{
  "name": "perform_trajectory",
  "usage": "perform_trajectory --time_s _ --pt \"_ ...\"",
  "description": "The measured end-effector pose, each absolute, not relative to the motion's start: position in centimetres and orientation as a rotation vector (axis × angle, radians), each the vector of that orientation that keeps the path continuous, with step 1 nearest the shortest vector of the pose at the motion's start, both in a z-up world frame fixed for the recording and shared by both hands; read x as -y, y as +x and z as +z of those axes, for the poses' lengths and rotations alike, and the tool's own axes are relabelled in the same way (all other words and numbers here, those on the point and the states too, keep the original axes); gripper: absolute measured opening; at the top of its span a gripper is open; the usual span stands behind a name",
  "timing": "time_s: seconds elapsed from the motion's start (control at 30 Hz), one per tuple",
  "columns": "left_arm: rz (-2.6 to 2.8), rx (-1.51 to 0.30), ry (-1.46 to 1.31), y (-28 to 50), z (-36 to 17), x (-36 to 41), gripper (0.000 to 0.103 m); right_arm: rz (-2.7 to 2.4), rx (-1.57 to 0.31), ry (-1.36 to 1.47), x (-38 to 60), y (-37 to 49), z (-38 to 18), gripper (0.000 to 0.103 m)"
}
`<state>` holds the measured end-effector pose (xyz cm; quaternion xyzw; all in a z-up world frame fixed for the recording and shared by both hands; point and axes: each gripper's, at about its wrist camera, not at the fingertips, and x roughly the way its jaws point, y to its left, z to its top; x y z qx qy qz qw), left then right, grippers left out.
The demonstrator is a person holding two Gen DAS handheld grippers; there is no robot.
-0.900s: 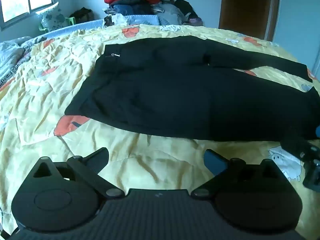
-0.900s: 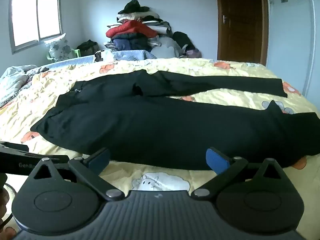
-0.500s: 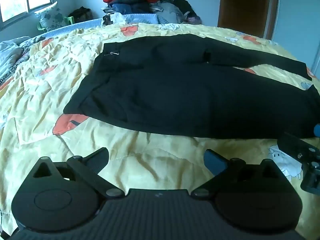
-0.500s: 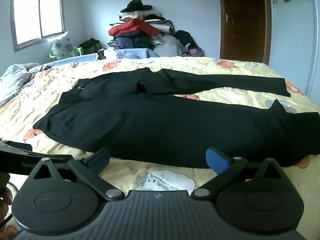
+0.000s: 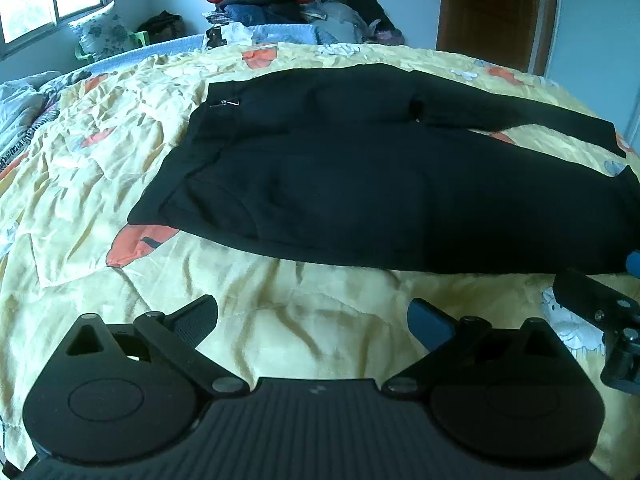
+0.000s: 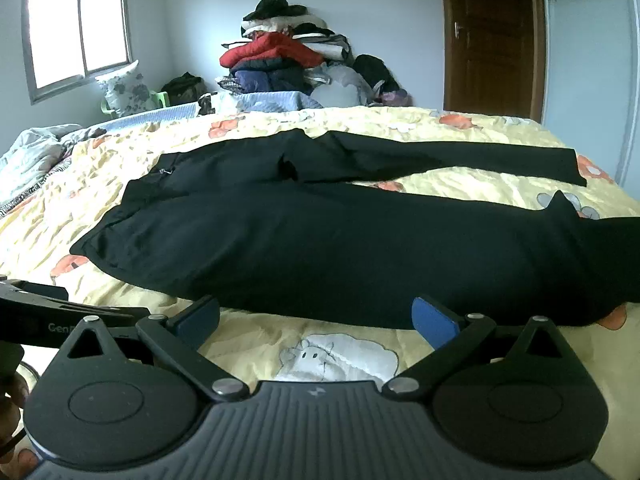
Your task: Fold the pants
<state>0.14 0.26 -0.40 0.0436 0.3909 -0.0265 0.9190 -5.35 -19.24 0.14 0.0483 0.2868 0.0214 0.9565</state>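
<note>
One wide bed under a crumpled yellow cartoon-print quilt (image 6: 120,184) carried the long black fabric pants (image 6: 320,240), which lay flat across its middle, waistband toward the left edge and legs reaching toward the right edge. Over the near edge, the left gripper (image 5: 312,320) and right gripper (image 6: 316,316) each hovered with jaws spread wide, pinching nothing.

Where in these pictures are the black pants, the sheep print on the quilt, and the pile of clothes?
black pants (image 5: 380,200): left wrist view, middle of the near leg.
sheep print (image 6: 332,356): right wrist view, on its white body.
pile of clothes (image 6: 276,56): right wrist view, on the red jacket.
</note>
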Motion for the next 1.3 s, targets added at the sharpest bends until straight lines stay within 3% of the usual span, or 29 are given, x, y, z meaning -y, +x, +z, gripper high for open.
perform_trajectory --time_s 1.3 --pt "-0.042 -0.817 0.107 0.26 -0.97 -0.34 0.103 0.065 -0.613 0.103 18.79 -5.67 -0.37 0.103"
